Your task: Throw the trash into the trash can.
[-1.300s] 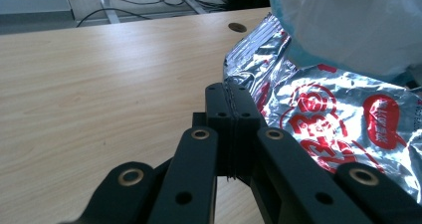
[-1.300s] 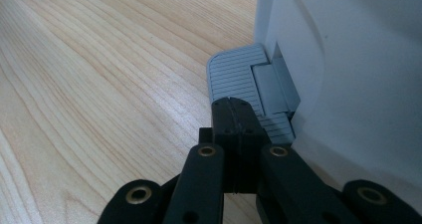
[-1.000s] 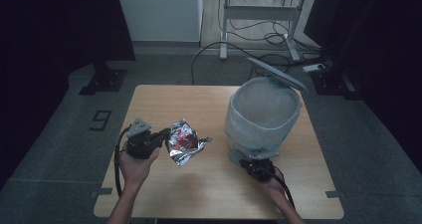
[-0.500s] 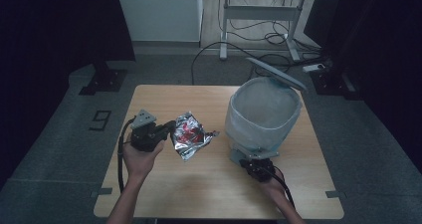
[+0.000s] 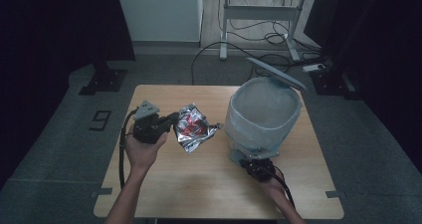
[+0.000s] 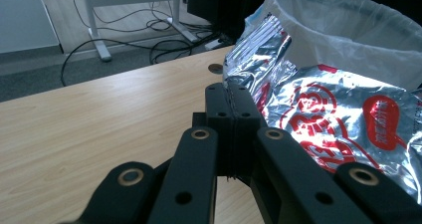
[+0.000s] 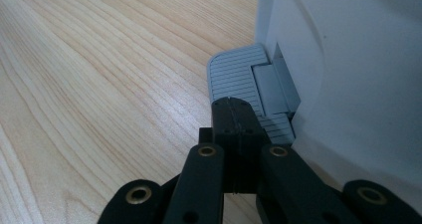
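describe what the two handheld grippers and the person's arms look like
Both grippers are black. The left gripper carries a grey three-cornered plate on top and trails a black cable. The right gripper trails a black cable too. Up close, the jaws are flat black links with brass-coloured rivets. The forearms are bare, with no sleeves visible.

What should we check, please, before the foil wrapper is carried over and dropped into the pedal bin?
1. Left gripper shut on the foil wrapper, pinched at its edge: ok.
2. Wrapper lifted off the table: ok.
3. Right gripper shut, tips on the bin pedal: ok.
4. Lid raised, pedal bin open: ok.
5. Liner bag folded over the rim: ok.
6. Firmness of the grip on the wrapper: cannot tell.
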A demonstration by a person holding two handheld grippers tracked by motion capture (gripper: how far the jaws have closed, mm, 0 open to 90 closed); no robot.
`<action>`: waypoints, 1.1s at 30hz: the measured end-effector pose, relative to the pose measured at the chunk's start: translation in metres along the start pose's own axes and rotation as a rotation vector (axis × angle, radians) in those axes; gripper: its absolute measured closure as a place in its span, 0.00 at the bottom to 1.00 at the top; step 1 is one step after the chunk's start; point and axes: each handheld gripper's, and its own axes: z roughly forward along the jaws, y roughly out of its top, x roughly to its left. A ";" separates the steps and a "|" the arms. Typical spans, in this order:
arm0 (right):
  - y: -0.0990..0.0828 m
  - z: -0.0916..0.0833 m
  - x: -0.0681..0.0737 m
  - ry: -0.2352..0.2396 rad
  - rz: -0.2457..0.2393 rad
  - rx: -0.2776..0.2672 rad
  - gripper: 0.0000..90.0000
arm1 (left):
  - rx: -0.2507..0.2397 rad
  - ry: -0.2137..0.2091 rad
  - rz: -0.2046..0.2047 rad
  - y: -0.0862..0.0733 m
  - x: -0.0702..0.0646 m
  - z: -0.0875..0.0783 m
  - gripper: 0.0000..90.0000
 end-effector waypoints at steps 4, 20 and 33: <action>0.000 0.000 0.000 -0.001 -0.001 0.000 1.00 | -0.003 -0.001 0.002 0.004 -0.002 0.001 1.00; 0.000 0.000 0.000 -0.003 0.000 0.000 1.00 | -0.007 -0.012 0.028 0.020 -0.008 0.004 1.00; 0.000 0.001 0.000 -0.004 -0.002 -0.001 1.00 | -0.013 -0.028 0.038 0.032 -0.014 0.007 1.00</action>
